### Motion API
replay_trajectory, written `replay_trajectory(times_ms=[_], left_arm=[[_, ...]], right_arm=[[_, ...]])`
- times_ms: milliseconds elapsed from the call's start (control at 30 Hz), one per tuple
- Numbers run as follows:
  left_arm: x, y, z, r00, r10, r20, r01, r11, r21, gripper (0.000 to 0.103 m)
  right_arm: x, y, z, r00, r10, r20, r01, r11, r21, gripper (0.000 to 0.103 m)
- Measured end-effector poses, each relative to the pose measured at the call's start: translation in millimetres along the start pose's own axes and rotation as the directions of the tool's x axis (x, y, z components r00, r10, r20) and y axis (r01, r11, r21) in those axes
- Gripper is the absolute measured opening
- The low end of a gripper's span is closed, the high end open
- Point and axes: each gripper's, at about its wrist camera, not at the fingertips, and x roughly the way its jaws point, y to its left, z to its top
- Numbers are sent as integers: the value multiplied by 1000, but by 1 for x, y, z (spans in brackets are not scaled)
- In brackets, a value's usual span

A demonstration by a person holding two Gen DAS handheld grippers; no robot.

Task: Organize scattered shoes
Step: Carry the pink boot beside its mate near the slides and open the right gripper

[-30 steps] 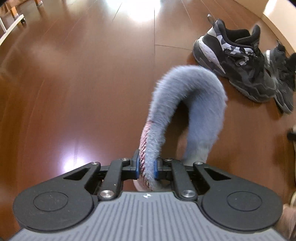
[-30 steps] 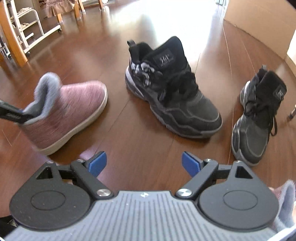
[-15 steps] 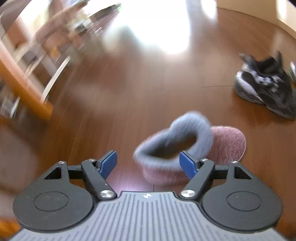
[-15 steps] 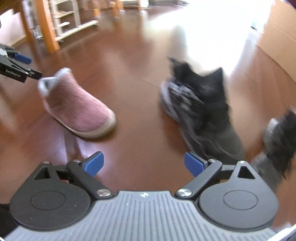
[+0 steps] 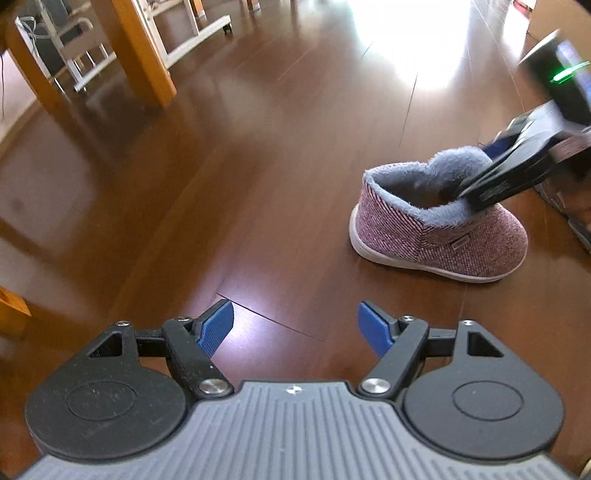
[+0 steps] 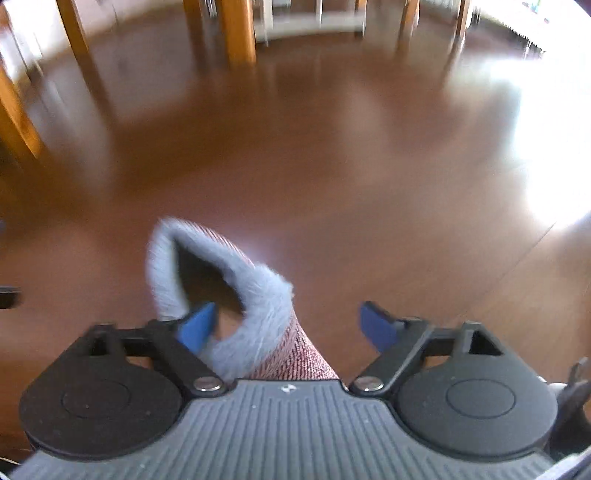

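While its blue-padded jaws stand spread wide with only bare floor between them, the left gripper (image 5: 295, 326) hovers low over the dark wooden floor (image 5: 229, 192), grasping nothing. Ahead and to its right, a pink knitted slipper boot (image 5: 439, 240) with grey fleece lining stands upright on its white sole, toe pointing right. The right gripper (image 5: 491, 177) comes down from the upper right, and one black finger reaches into the boot's fleece-lined opening. In the right wrist view, the right gripper (image 6: 288, 325) is also spread apart: its left blue pad sits inside the opening of the slipper boot (image 6: 258, 295), its right pad is clear outside, and the fleece collar lies between them, not clamped. That view is blurred. Farther off, orange wooden furniture legs (image 5: 140, 51) rise from the floor at upper left, with a white wheeled frame (image 5: 192, 33) beyond them and bright glare on the boards at the back.
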Motion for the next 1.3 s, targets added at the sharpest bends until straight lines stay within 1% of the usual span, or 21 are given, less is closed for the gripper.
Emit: replay_trajectory(times_ms=[33,100,167,200,233,267,367,433,467,500,567,600,667,700,800,867,967,1067,1133,1200,1300], left_arm=[[3,-2,0,1000,-12,-8,12,1000,-2,76],[4,-6,1,1000,-27,-6,27,1000,4,76],[4,-11,2,999,-36,5,36,999,23,77],[4,-16,4,999,-39,18,38,998,40,76],[4,-20,5,999,-44,23,43,998,49,77],[4,-23,5,998,-49,27,47,997,57,77],[5,-43,8,995,-91,30,87,991,101,76],[6,-67,9,991,-131,26,125,979,161,77],[6,-78,10,989,-147,29,139,972,187,76],[4,-89,10,986,-164,35,153,964,217,76],[3,-107,10,980,-194,39,177,947,266,76],[2,-112,10,978,-206,38,187,941,282,77],[-8,-133,11,966,-252,48,222,913,342,77],[-12,-139,11,962,-269,53,232,901,366,77],[-21,-147,11,952,-295,78,240,881,409,77],[-29,-149,8,949,-298,105,226,872,434,77],[-34,-148,5,954,-267,139,178,872,456,78],[-34,-148,5,958,-256,128,173,874,455,79],[-32,-149,8,958,-269,99,198,871,449,78],[-31,-151,9,956,-277,96,207,869,450,78],[-33,-162,6,954,-282,103,200,853,481,79]], right_arm=[[13,0,-2,999,-2,-35,4,999,45,27],[17,-1,-7,998,-55,-12,56,985,165,22],[1,-17,-30,997,-73,10,61,895,441,20],[0,-18,-32,997,-75,9,63,889,454,20],[-9,-26,-48,996,-91,0,76,833,548,20],[-23,-38,-75,995,-100,-11,82,740,667,20],[-56,-65,-142,996,-77,-41,77,555,829,19],[-71,-77,-177,996,-65,-61,86,495,865,27],[-84,-86,-204,999,-35,-37,49,448,893,41],[-90,-89,-215,1000,-25,-16,26,434,901,67],[-117,-88,-249,995,-91,40,5,442,897,103],[-131,-87,-266,990,-124,67,-5,449,894,102],[-147,-65,-284,981,-172,95,25,590,807,102],[-143,-49,-289,981,-184,58,79,658,749,102],[-107,-16,-289,974,-220,-57,210,773,599,102],[-85,0,-282,960,-274,-57,263,816,515,102],[-67,11,-267,942,-335,-26,309,834,456,102],[-39,1,-241,905,-425,19,372,812,451,96],[-36,-7,-241,908,-418,31,359,814,457,78],[-42,-21,-241,927,-369,65,294,824,484,57],[-61,-39,-257,948,-315,43,248,820,516,51]])
